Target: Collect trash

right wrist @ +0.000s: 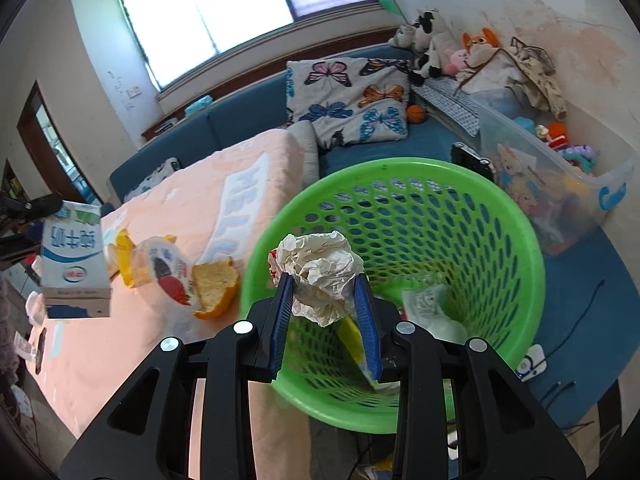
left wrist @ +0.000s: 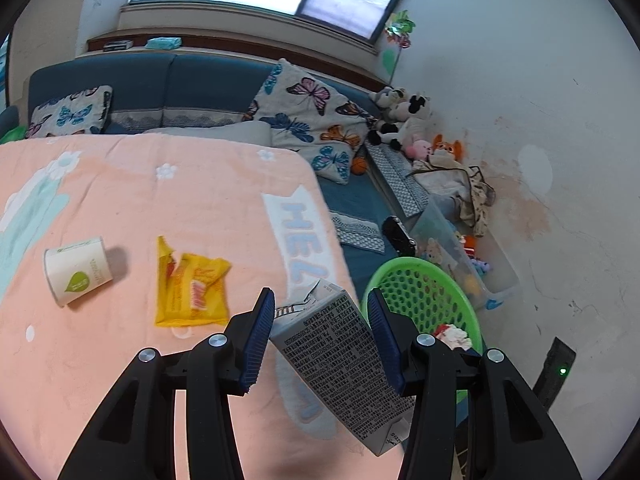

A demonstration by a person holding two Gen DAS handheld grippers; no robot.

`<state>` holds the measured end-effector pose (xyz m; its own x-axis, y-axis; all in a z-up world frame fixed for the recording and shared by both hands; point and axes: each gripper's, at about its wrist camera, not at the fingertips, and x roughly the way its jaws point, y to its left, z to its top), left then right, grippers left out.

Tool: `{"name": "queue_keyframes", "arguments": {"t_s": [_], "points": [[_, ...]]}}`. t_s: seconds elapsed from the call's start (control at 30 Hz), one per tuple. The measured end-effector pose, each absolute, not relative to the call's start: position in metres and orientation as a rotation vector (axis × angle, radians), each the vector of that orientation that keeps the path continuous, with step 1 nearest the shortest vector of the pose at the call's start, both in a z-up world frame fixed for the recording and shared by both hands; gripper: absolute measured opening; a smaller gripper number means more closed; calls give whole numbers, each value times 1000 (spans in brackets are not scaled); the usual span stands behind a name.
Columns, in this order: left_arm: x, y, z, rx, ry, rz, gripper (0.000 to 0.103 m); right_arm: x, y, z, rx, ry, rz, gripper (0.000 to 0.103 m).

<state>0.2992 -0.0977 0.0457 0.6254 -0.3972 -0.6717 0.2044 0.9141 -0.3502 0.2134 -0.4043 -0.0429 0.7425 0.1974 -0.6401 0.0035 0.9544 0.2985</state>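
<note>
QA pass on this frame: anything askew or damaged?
Paper cup lies tipped on its side on the pink blanket. The yellow wrapper beside it is torn open. The milk carton in the left gripper sits tilted, top flaps ripped.

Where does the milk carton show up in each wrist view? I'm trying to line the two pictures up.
Left wrist view: the milk carton sits bottom centre, tilted, between the left gripper fingers, printed side facing the camera.
Right wrist view: the same carton is at the far left edge, held above the pink blanket.
Shared landmark: the green basket, right of the carton in both.
</note>
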Motion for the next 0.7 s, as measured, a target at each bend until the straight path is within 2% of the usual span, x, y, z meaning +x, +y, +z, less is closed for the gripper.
{"name": "queue_keyframes", "arguments": {"t_s": [0.23,0.5,0.7], "points": [[301,-126,57,-218,809,-392,47,213,-421,-48,308,736,66,34],[307,-161,56,-172,814,-440,47,205,-436,-46,312,726,37,41],[319,-192,45,-134,823,-461,47,187,-446,-43,307,708,15,50]]}}
